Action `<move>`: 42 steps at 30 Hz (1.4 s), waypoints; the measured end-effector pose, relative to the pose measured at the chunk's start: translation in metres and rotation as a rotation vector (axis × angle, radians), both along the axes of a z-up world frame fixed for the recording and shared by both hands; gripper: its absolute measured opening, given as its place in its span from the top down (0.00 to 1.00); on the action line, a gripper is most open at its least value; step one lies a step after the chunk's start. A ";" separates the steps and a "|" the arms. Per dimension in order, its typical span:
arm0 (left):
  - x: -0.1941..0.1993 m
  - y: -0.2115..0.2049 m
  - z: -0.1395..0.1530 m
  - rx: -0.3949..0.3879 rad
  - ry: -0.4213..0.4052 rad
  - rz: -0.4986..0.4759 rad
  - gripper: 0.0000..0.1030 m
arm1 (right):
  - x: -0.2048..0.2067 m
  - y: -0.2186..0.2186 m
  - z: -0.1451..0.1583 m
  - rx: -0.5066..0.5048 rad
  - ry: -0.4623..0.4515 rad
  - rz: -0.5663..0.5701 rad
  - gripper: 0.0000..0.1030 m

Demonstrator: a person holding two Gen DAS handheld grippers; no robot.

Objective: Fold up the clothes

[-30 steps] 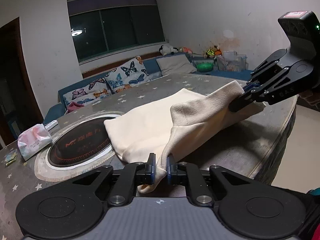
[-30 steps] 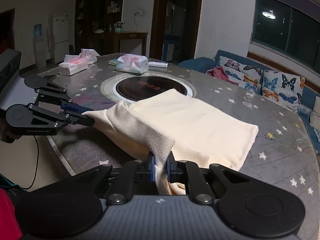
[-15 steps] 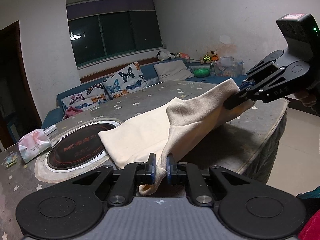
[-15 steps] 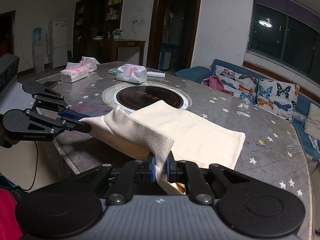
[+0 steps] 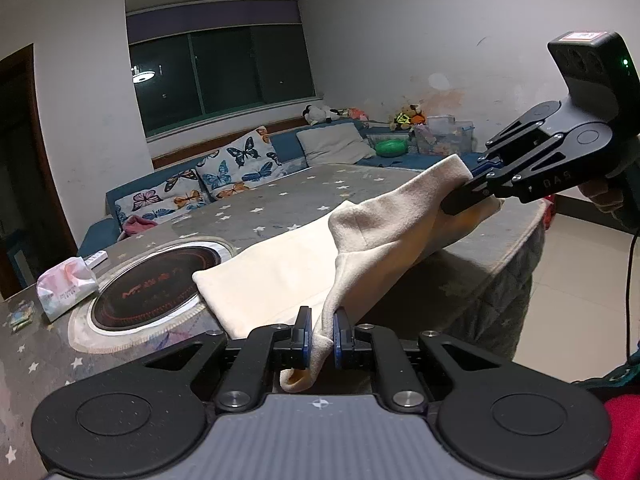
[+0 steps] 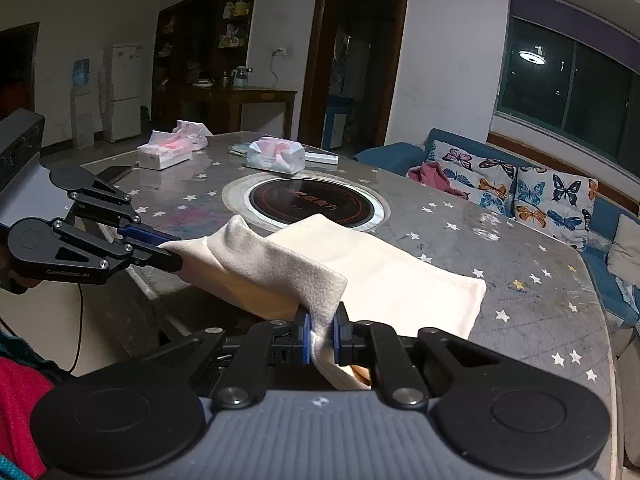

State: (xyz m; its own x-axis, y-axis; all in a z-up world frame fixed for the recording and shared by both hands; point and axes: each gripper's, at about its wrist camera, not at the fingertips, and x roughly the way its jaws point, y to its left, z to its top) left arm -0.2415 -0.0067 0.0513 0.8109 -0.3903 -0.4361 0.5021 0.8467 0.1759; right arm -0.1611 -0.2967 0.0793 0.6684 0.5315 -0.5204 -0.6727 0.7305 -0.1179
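A cream garment [image 5: 288,272] lies on the grey star-patterned table [image 5: 280,204], its near edge lifted and folded over. My left gripper [image 5: 320,336] is shut on one near corner of it. My right gripper [image 6: 322,334] is shut on the other near corner. In the left wrist view the right gripper [image 5: 460,200] holds the cloth up at the right. In the right wrist view the left gripper [image 6: 174,258] holds it at the left. The far part of the garment [image 6: 400,276] rests flat on the table.
A round black hotplate [image 6: 312,202] is set in the table behind the garment. Tissue packs [image 6: 274,154] [image 6: 164,154] lie beyond it; one [image 5: 64,282] shows in the left wrist view. A blue sofa with butterfly cushions [image 5: 224,172] stands behind the table.
Both grippers have lifted and pulled back with the cloth's near edge. The garment has slid toward the table's near edge, away from the hotplate.
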 end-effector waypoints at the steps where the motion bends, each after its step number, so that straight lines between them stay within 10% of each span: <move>1: -0.003 0.000 0.001 -0.005 0.001 -0.004 0.89 | -0.004 0.000 0.001 0.000 -0.001 0.002 0.91; 19: 0.023 0.003 0.017 -0.008 -0.021 -0.045 0.90 | 0.003 -0.003 0.010 0.019 -0.024 -0.044 0.91; 31: 0.111 -0.002 0.024 0.008 -0.015 0.019 0.91 | 0.098 0.006 0.014 -0.021 0.003 -0.075 0.91; 42: 0.213 -0.014 -0.016 0.030 0.155 0.143 0.91 | 0.199 0.028 -0.035 -0.073 0.097 -0.170 0.89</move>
